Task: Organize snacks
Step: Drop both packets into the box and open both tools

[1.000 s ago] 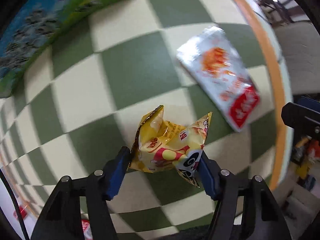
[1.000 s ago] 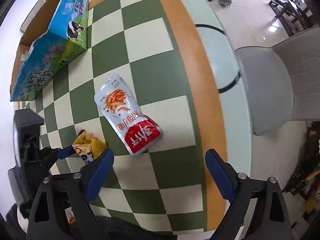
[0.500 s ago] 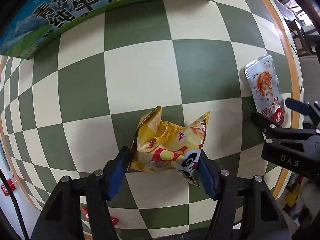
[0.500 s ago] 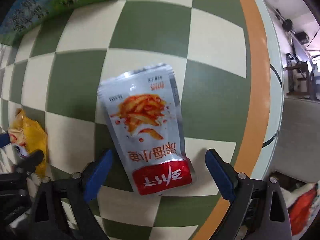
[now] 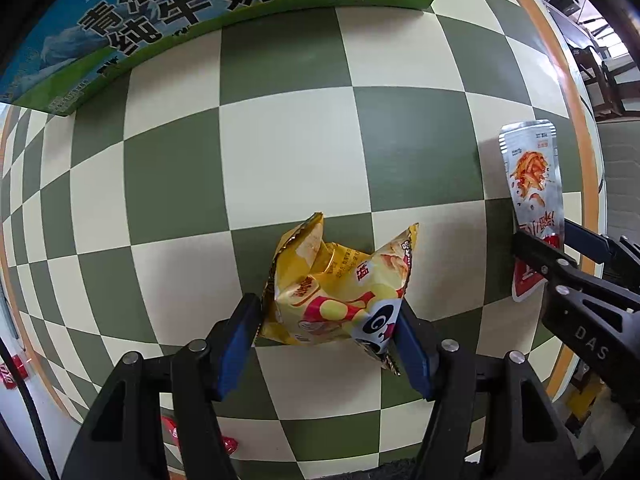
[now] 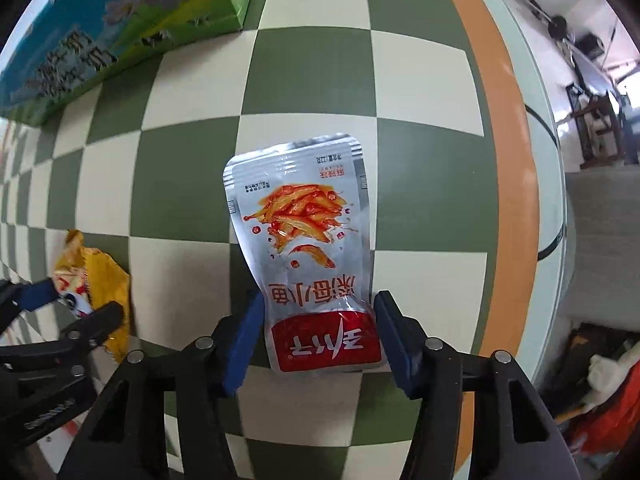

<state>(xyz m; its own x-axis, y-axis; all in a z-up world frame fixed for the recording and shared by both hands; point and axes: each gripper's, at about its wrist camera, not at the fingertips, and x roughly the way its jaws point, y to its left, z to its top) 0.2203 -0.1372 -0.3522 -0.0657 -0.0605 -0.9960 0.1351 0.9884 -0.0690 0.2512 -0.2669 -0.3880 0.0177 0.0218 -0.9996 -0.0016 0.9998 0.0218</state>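
Right claw (image 6: 318, 332) had closed in around the silver pouch (image 6: 304, 232).
Left claw (image 5: 326, 336) gripped the yellow bag (image 5: 336, 296); milk box (image 5: 180, 20) at 11 o'clock, nothing stowed yet.

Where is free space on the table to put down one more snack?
Bare checkered cloth lies between the milk carton and the yellow chip bag. Crowded: the near edge, where both grippers hold the chip bag and silver pouch.

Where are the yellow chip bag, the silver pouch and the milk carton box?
yellow chip bag (image 5: 340, 300), left wrist view, crumpled front between the fingers
silver pouch (image 6: 304, 220), right wrist view, printed picture at its middle
milk carton box (image 5: 180, 12), left wrist view, side panel with large lettering
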